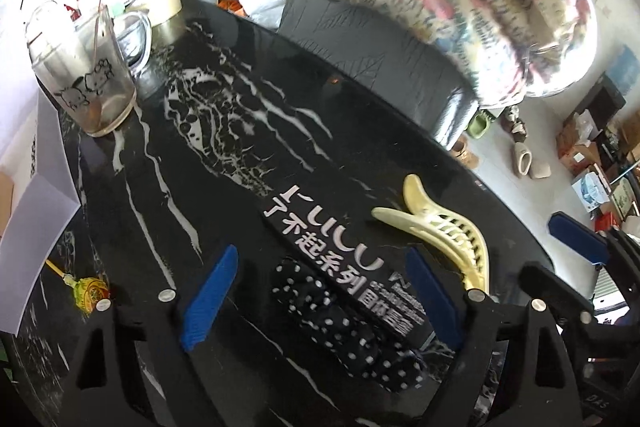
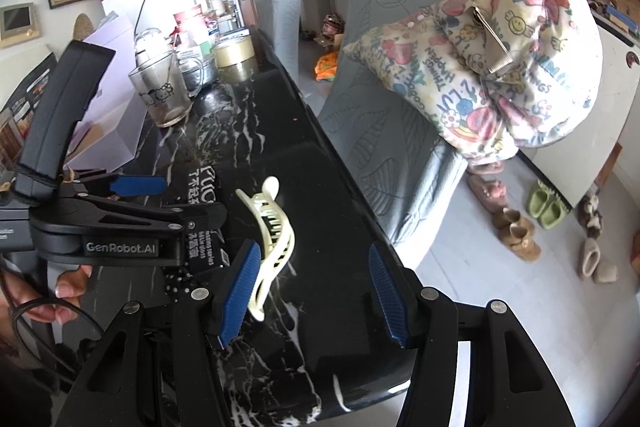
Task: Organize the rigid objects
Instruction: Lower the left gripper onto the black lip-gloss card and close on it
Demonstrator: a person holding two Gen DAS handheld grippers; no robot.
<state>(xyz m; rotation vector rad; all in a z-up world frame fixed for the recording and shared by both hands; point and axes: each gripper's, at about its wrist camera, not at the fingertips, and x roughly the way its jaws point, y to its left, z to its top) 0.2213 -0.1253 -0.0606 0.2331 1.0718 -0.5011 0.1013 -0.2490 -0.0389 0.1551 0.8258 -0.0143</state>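
Between the released left jaws on the desk point(image 1: 120, 187): black box point(image 1: 344, 263), long axis slanting away; beside released right jaws, untouched: hair clip point(image 2: 272, 247).

glossy marble table point(image 1: 168, 155), plastic hair clip point(image 1: 448, 227)

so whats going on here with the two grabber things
A person is tidying small items on a black marbled table, holding a gripper in each hand. The left gripper hangs over a long black box with white lettering and a polka-dot fabric piece, both between its open fingers, not yet gripped. The right gripper is open beside a cream hair claw clip, near its left finger, not held. A glass mug and a tape roll sit further back.
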